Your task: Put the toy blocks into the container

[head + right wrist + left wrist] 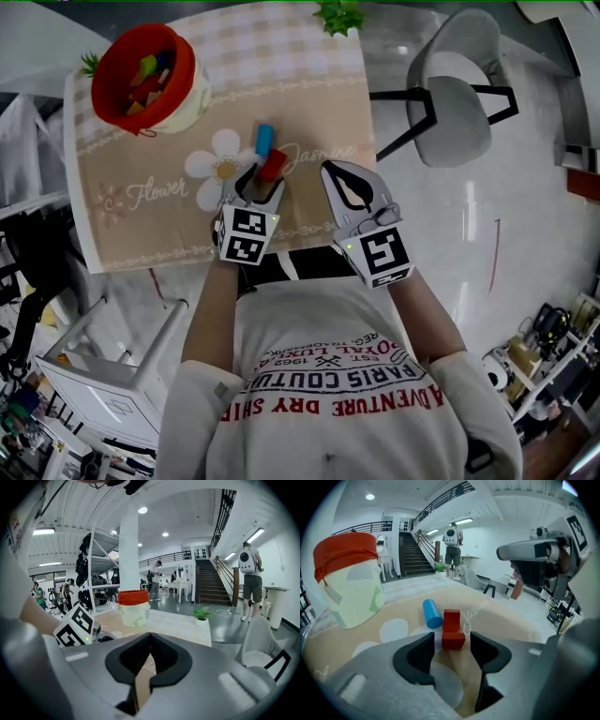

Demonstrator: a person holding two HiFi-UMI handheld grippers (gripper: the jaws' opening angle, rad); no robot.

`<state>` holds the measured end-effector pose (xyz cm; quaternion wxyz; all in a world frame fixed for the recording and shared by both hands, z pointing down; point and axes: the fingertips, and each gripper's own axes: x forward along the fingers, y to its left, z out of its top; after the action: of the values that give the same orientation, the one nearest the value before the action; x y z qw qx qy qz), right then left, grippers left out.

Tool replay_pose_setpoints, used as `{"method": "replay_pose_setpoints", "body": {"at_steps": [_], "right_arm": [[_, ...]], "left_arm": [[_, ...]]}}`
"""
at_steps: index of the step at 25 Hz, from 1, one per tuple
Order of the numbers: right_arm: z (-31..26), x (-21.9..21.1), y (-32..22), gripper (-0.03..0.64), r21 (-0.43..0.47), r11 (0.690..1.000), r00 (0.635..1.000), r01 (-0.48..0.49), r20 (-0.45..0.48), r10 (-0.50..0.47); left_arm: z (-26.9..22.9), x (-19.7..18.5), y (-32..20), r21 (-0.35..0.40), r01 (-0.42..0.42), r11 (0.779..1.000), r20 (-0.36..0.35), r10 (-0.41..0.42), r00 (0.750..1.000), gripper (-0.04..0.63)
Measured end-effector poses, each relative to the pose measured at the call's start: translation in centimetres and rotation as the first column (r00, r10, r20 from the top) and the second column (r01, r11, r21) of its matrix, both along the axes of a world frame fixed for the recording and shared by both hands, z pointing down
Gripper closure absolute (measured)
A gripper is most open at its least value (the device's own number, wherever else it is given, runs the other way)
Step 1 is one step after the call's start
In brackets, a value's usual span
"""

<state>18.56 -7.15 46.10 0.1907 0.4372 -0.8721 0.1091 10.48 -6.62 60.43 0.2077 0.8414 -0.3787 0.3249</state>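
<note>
Container (187, 66), red rim, pale body, stands upright on worktop (122, 225) far ahead and to the left of the L fingers; several coloured blocks (145, 82) lie inside it. L gripper (260, 178) is low over the flower-print cloth, fingers (423, 651) well apart and holding nothing. Blue cylinder block (264, 139) lies on its side on the cloth just beyond the L fingertips, slightly to their left, outside the gap. Its near end is close beside the red block; contact can't be confirmed. Red block (273, 166) rests on the cloth with its near end between the L fingertips. L gripper view shows a clear gap on each side, so pads aren't pressing on it. R gripper (342, 173) is beside the L gripper, to the right of the red block and apart from it. Its fingers (166, 660) are closed, tips together, nothing between them. Small green plant (339, 14) stands at the worktop's far edge, well ahead of the R fingers. Grey chair (459, 94) stands on the floor off to the right of the R fingers, clear of the worktop.
</note>
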Motion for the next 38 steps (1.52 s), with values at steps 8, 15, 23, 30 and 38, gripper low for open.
{"method": "replay_pose_setpoints", "body": {"at_steps": [8, 15, 23, 30, 38], "right_arm": [[0.0, -0.4, 0.4, 0.615, 0.003, 1.000, 1.000, 0.011, -0.006, -0.011], [-0.9, -1.6, 0.3, 0.615, 0.022, 1.000, 1.000, 0.014, -0.004, -0.014], [-3.3, -5.2, -0.9, 0.615, 0.075, 0.996, 0.999, 0.052, -0.001, -0.052], [-5.4, -8.5, -3.0, 0.615, 0.109, 0.992, 0.998, 0.061, 0.000, -0.061], [-7.9, -13.1, -5.9, 0.615, 0.190, 0.978, 0.996, 0.086, -0.002, -0.087]], "left_arm": [[0.1, -0.1, 0.0, 0.022, -0.019, 1.000, 0.051, 0.018, 0.999, 0.440], [-2.6, -1.0, -0.1, 0.060, -0.024, 0.998, 0.028, 0.022, 0.999, 0.440], [-8.8, -4.2, -1.7, 0.178, -0.011, 0.984, 0.004, 0.011, 1.000, 0.440], [-15.0, -9.6, -4.9, 0.313, 0.062, 0.948, -0.020, -0.059, 0.998, 0.440], [-20.8, -15.9, -8.8, 0.438, 0.130, 0.890, -0.042, -0.124, 0.991, 0.440]]}}
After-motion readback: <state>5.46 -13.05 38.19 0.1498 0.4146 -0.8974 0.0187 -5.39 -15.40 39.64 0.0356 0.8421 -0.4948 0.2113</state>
